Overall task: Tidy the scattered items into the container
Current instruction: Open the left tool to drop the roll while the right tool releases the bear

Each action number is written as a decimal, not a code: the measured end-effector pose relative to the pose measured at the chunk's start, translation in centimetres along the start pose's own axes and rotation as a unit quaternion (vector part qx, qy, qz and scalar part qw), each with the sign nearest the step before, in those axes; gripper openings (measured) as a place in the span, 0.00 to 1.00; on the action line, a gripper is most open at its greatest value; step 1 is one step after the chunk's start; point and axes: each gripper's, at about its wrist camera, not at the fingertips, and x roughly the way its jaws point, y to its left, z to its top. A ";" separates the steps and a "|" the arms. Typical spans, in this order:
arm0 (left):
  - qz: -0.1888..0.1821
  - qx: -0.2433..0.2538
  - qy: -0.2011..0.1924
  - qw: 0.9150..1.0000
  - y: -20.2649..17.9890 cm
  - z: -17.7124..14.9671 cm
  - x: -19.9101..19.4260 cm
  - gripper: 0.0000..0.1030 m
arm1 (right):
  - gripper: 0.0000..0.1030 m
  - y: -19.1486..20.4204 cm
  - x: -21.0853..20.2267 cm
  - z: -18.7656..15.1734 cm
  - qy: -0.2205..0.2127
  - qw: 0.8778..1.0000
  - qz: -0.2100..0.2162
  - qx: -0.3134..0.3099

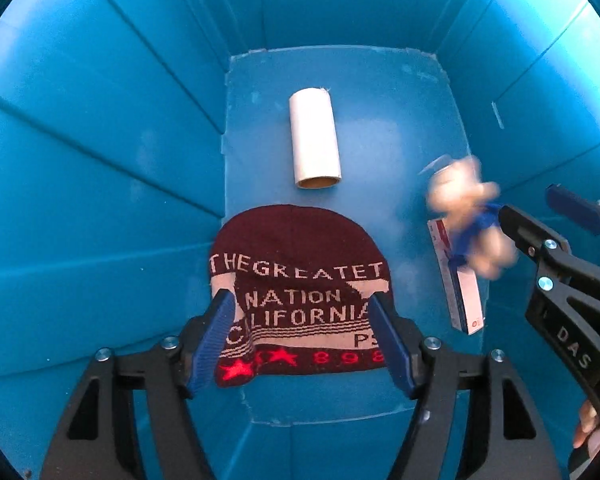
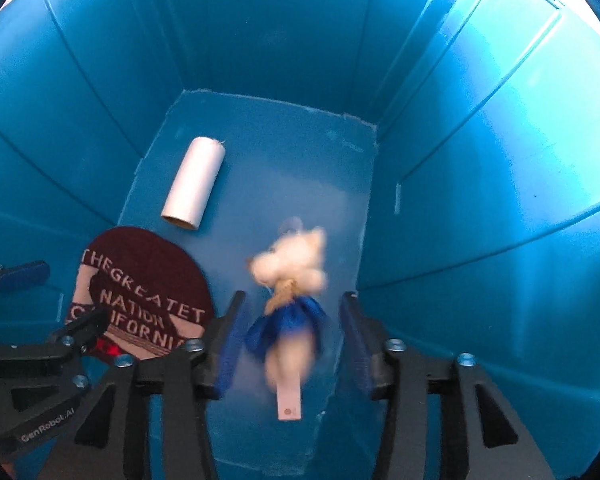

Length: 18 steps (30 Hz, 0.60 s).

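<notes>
Both grippers reach down into a deep blue bin (image 1: 100,160), which also shows in the right wrist view (image 2: 479,200). My left gripper (image 1: 301,336) is open above a maroon knit beanie (image 1: 296,264) lying flat on the bin floor. My right gripper (image 2: 290,344) is open, and a small cream plush bear in a blue outfit (image 2: 292,292) is blurred between its fingers, not gripped. The bear (image 1: 465,216) shows blurred in the left wrist view too, over a flat white and red box (image 1: 461,288). A white cardboard tube (image 1: 313,138) lies on the floor farther in.
The bin's ribbed walls close in on all sides. The right gripper's fingers (image 1: 539,248) enter the left wrist view at the right. The left gripper's fingers (image 2: 24,276) show at the left of the right wrist view. The beanie (image 2: 140,296) and tube (image 2: 194,182) lie left of the bear.
</notes>
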 end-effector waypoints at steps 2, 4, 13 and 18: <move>0.003 0.002 0.006 1.000 0.0 -0.1 0.4 0.66 | 0.58 0.1 0.0 0.0 -0.001 1.000 -0.003 -0.002; 0.005 0.004 0.009 1.000 -0.2 -0.1 0.4 0.66 | 0.58 0.0 0.0 0.0 0.001 1.000 -0.006 -0.004; 0.004 0.008 0.006 1.000 -0.6 -0.1 0.2 0.66 | 0.66 -0.1 0.1 0.1 0.004 1.000 -0.018 -0.008; 0.003 0.003 0.000 1.000 -0.5 -0.1 -0.2 0.66 | 0.67 -0.3 0.2 -0.1 0.011 1.000 -0.027 -0.006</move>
